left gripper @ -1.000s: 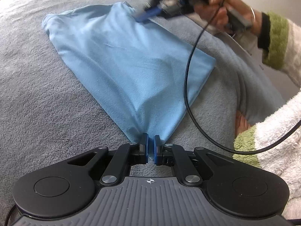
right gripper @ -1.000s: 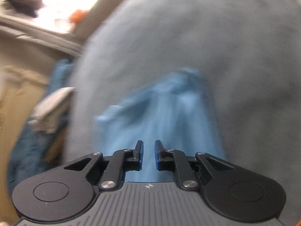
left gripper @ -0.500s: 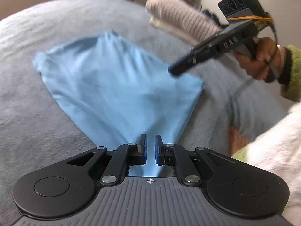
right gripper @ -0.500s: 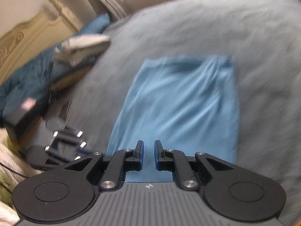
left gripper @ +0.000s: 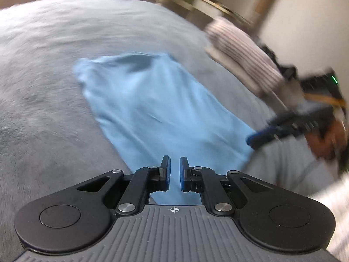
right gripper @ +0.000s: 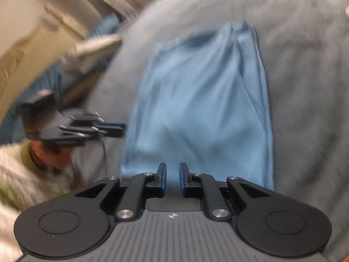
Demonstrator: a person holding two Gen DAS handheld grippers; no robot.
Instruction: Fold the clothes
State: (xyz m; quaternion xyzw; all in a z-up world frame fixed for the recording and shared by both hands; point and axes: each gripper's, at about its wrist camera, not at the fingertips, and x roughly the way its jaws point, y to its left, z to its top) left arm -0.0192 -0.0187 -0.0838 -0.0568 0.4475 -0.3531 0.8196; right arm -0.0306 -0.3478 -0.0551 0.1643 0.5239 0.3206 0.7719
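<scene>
Your left gripper (left gripper: pixel 174 170) is black, with two jointed linkage arms, silver round screws at the pivots, blue pads on its fingers (left gripper: pixel 165 170), and a ribbed grey body carrying a small crosshair mark at bottom centre. Your right gripper (right gripper: pixel 173 176) is built the same. At the lower left of the right wrist view, your fluffy white sleeve (right gripper: pixel 13 174) ends in a green cuff.

Blue garment (right gripper: pixel 196 100) laid flat on grey blanket (right gripper: pixel 305 87); right gripper (right gripper: pixel 172 179) held above near edge, jaws narrowly parted, nothing gripped.
</scene>
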